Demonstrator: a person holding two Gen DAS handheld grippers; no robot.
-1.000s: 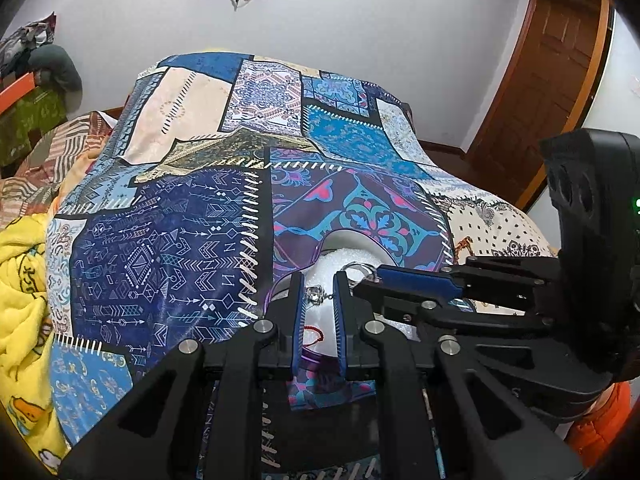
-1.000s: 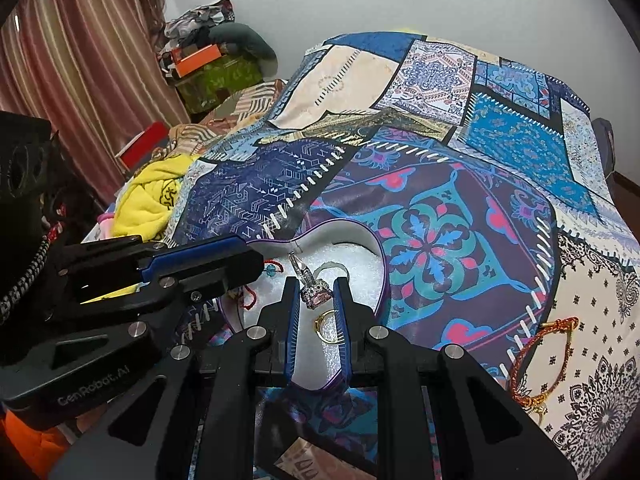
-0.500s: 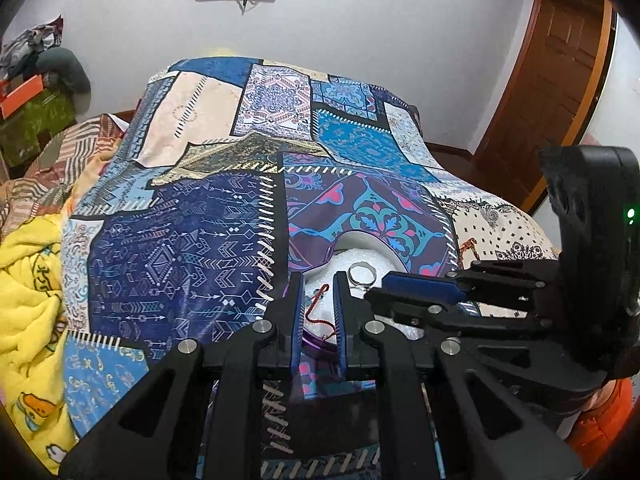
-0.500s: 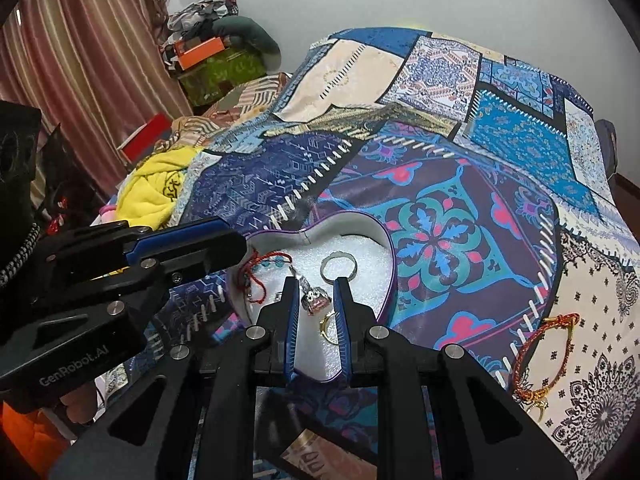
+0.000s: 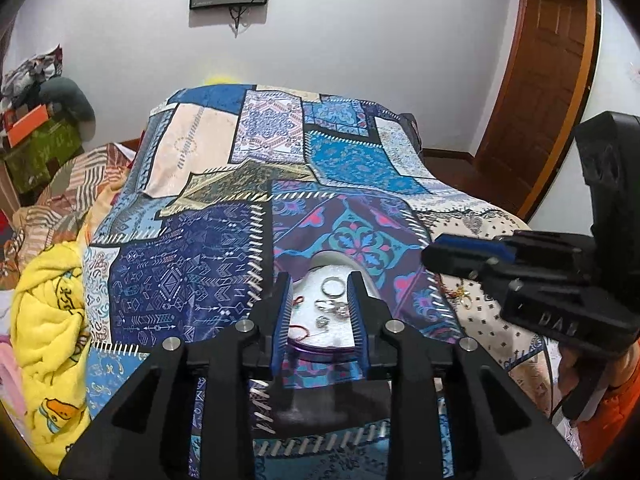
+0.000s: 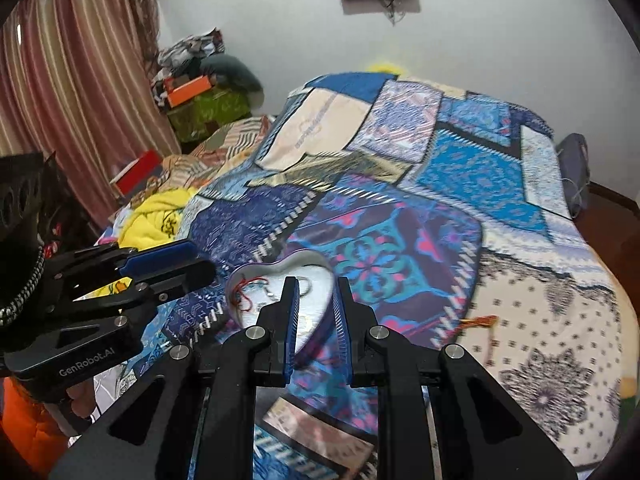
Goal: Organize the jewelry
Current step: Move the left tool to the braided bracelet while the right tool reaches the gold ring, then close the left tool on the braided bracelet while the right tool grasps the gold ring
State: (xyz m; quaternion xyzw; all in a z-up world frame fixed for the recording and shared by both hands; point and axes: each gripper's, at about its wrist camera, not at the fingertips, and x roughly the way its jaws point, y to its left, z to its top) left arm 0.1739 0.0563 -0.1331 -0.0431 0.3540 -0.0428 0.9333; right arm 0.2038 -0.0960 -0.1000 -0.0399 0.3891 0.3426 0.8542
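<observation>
Left tool (image 5: 319,280) parted, empty; right tool (image 6: 316,284) likewise, above tin (image 6: 256,276).

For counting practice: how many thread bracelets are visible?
2: a red cord bracelet inside the heart-shaped box, a red-gold bracelet on the bedspread; more may be hidden.

Light: even, soft indoor, moderately bright | Shadows: faint on white wall (image 5: 360,40) | Left view: sharp | Right view: motion-blurred across bedspread (image 6: 400,240) | Edges: strong fisheye bending, dark vignette corners
</observation>
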